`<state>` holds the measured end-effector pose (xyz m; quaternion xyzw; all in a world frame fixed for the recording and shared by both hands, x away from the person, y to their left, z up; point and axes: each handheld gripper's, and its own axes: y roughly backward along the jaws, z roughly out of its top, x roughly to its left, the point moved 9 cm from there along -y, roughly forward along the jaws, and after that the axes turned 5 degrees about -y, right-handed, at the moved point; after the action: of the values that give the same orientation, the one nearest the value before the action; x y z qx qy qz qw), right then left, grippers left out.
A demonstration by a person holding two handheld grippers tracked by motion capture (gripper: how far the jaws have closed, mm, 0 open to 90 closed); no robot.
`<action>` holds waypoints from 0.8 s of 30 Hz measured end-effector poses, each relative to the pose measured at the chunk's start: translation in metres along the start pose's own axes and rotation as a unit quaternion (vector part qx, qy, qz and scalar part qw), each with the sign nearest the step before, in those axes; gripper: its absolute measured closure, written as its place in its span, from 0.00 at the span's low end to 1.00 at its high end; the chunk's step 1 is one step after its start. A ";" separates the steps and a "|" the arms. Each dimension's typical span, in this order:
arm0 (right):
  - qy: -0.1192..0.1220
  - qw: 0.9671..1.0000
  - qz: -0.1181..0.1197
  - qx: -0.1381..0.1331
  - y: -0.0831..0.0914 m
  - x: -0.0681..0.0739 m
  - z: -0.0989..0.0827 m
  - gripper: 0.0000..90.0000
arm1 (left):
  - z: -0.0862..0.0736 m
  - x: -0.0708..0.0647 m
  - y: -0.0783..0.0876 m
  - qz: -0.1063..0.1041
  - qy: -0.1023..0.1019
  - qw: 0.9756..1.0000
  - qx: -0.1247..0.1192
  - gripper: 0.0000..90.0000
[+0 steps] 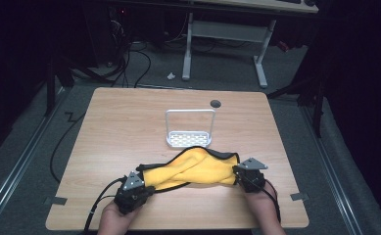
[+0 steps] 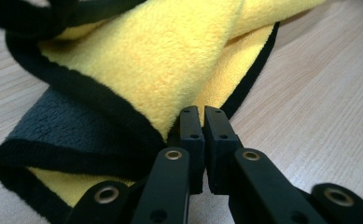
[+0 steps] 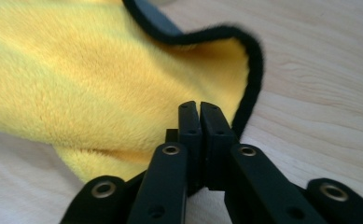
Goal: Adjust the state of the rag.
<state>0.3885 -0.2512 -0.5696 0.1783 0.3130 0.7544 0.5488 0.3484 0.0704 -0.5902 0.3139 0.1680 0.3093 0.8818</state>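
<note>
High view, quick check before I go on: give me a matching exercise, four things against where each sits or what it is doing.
Things:
1. yellow cloth
2. white rack
3. left gripper
4. dark round hole

Places or states:
A. in the tabletop at the far edge
B. twisted, stretched between both grippers
C. standing beyond the cloth, mid-table
D. near-left, fingers closed at the cloth's edge

Pairs: 1-B, 2-C, 3-D, 4-A

The light wooden bench (image 1: pixel 129 127) carries a yellow cloth (image 1: pixel 198 169) edged in black with a grey reverse side, lying bunched between the left claw (image 1: pixel 146 188) and the right claw (image 1: pixel 237 172). Beyond the claws, past the cloth, a small white wire rack (image 1: pixel 189 128) stands upright, with a dark round hole (image 1: pixel 215 103) farther off.
</note>
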 end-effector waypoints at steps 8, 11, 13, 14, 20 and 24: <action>-0.010 0.999 0.032 -0.015 0.044 0.024 -0.029 0.70 | 0.002 0.001 -0.002 0.001 -0.007 1.000 -0.002 0.96; -0.006 1.000 0.028 0.006 0.034 0.029 -0.037 0.69 | 0.002 0.000 -0.002 0.001 -0.006 1.000 -0.002 0.97; -0.011 0.999 0.025 0.020 0.023 0.026 -0.039 0.75 | 0.003 0.001 -0.002 0.002 -0.006 1.000 -0.002 0.97; -0.014 0.999 0.029 0.022 0.019 0.025 -0.038 0.82 | 0.003 0.001 -0.002 0.003 -0.006 1.000 -0.004 0.97; -0.002 0.999 0.000 -0.046 0.039 0.022 -0.005 0.94 | 0.024 -0.001 0.025 0.012 -0.019 0.999 -0.046 0.97; 0.003 0.996 -0.003 -0.087 0.065 0.024 0.021 0.93 | 0.042 -0.001 0.054 0.013 -0.016 0.996 -0.091 0.97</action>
<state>0.3468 -0.2359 -0.5127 0.1263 0.2482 0.7777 0.5636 0.3445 0.0835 -0.5232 0.2389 0.1211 0.3296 0.9053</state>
